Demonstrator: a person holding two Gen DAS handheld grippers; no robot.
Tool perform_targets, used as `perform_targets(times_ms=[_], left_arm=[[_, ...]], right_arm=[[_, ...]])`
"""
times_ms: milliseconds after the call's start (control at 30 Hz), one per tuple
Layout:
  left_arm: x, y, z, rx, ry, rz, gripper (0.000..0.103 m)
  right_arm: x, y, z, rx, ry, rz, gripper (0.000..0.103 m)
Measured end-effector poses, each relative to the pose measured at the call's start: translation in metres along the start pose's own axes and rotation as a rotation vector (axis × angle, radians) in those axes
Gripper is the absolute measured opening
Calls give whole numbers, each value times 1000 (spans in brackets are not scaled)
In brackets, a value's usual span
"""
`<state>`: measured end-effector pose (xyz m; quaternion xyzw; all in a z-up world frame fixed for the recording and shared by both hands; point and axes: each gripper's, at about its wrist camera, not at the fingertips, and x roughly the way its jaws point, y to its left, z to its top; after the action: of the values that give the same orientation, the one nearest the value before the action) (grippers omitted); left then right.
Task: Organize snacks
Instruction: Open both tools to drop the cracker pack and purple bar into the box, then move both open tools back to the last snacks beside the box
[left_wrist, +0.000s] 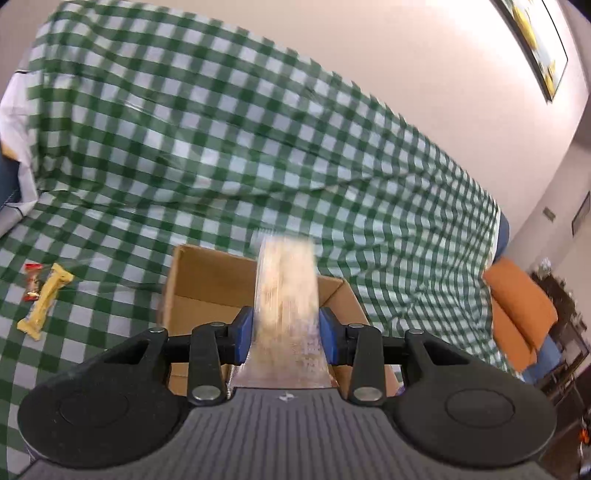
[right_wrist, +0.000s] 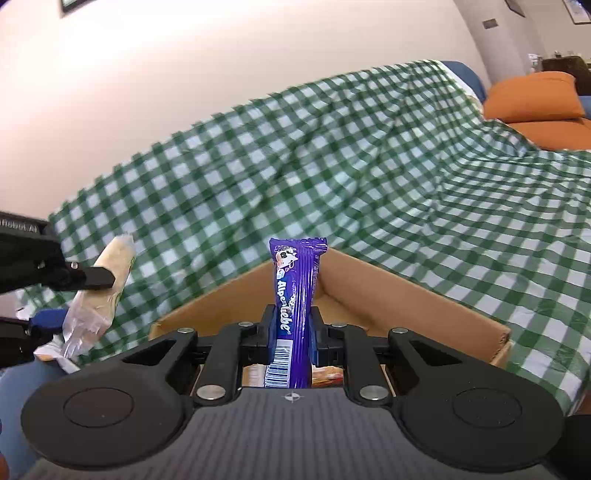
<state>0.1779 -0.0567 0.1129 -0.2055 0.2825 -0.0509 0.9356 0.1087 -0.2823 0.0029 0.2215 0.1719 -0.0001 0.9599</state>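
My left gripper (left_wrist: 286, 332) is shut on a clear-wrapped beige snack pack (left_wrist: 286, 291), held upright over the open cardboard box (left_wrist: 207, 284). The same pack (right_wrist: 107, 280) and the left gripper (right_wrist: 74, 295) show at the left of the right wrist view. My right gripper (right_wrist: 293, 332) is shut on a purple Alpenliebe bar (right_wrist: 295, 291), held upright above the box (right_wrist: 388, 295). Some wrapped snacks (right_wrist: 325, 374) lie inside the box. A yellow snack bar (left_wrist: 44, 299) and a small red packet (left_wrist: 31, 280) lie on the checked cloth to the left.
A green-and-white checked cloth (left_wrist: 221, 147) covers the couch seat and back. An orange cushion (right_wrist: 532, 98) sits at the far right; it also shows in the left wrist view (left_wrist: 517, 310). A white wall is behind.
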Motion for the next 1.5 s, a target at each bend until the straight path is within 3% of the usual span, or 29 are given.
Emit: perform_targets(times_ms=[67, 100, 133, 433, 467, 500, 533, 600, 667, 733, 833, 1067, 1200, 1267, 1367, 1500], left_arm=[[1, 0, 1, 6, -13, -2, 46], [1, 1, 0, 5, -20, 1, 46], [-1, 5, 0, 2, -24, 6, 46], [-38, 82, -48, -27, -34, 115, 43], [-42, 93, -58, -20, -25, 134, 37], [-47, 108, -68, -16, -8, 146, 21], [-51, 122, -76, -17, 6, 157, 14], [-57, 150, -85, -34, 24, 200, 8], [-61, 173, -88, -67, 27, 229, 8], [-66, 196, -86, -116, 15, 248, 8], [-65, 222, -75, -173, -17, 250, 8], [-48, 269, -47, -265, -75, 194, 8], [-28, 287, -42, -163, -106, 209, 8], [-22, 298, -55, -136, -107, 237, 8], [-19, 316, -62, -199, -69, 272, 8], [-25, 328, -60, -245, -111, 281, 8]], right_arm=[[6, -2, 0, 1, 26, -36, 38], [9, -4, 0, 9, 34, -63, 54], [10, -7, 0, 19, 34, -79, 57], [14, -1, -8, -28, 57, -69, 60], [13, 1, -9, -39, 62, -64, 60], [11, 4, -12, -53, 66, -57, 60], [9, 7, -14, -71, 65, -52, 60], [5, 13, -19, -108, 64, -33, 59], [1, 21, -25, -147, 65, -2, 57], [-3, 30, -31, -185, 67, 44, 36], [-11, 42, -40, -237, 67, 126, 22], [-29, 75, -69, -403, 65, 230, 21], [-39, 99, -80, -502, 67, 322, 21], [-38, 117, -83, -517, 124, 381, 21], [-28, 146, -88, -521, 179, 420, 21], [25, 196, -98, -464, 301, 387, 23]])
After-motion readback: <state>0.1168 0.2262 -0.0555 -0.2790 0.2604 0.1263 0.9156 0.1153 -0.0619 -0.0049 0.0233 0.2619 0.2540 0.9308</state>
